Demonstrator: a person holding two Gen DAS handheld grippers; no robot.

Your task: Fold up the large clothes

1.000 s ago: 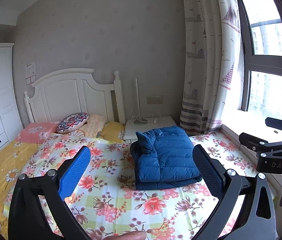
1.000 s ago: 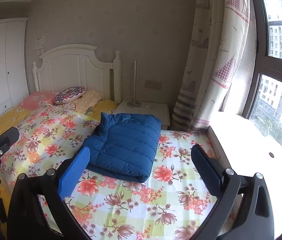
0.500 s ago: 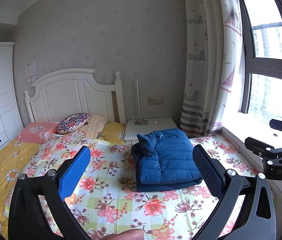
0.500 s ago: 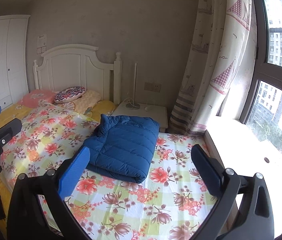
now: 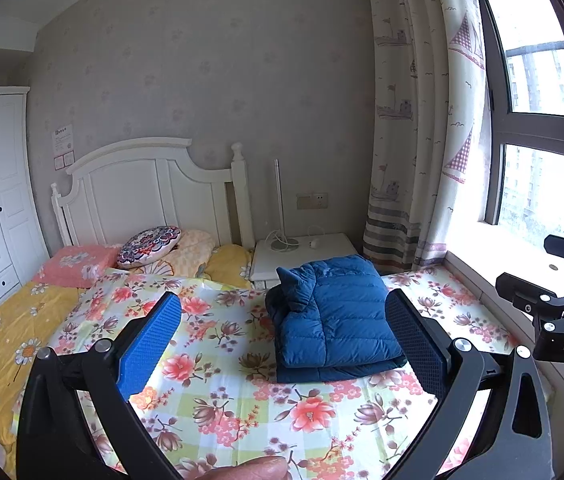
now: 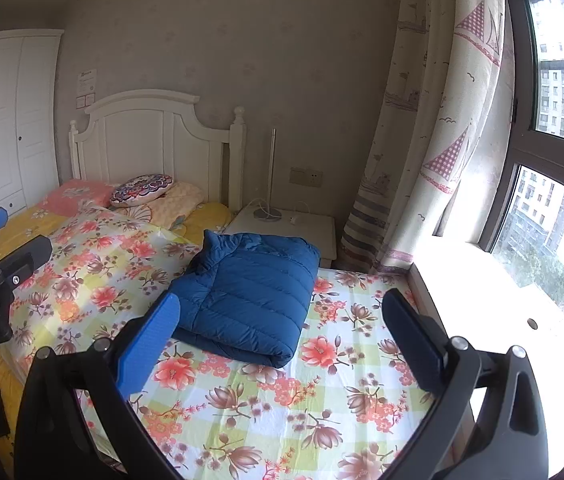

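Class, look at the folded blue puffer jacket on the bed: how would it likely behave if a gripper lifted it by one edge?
The blue puffer jacket looks quilted and puffy, so it is probably light for its bulk. Its soft stacked layers would likely sag and unfold. The smooth-looking shell may slip between fingers.

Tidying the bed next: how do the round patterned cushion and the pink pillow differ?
The round cushion bears a dark mandala print and leans tilted on the bedding; the pink pillow is rectangular, pale-flowered, and lies flat. Both sit by the white headboard.
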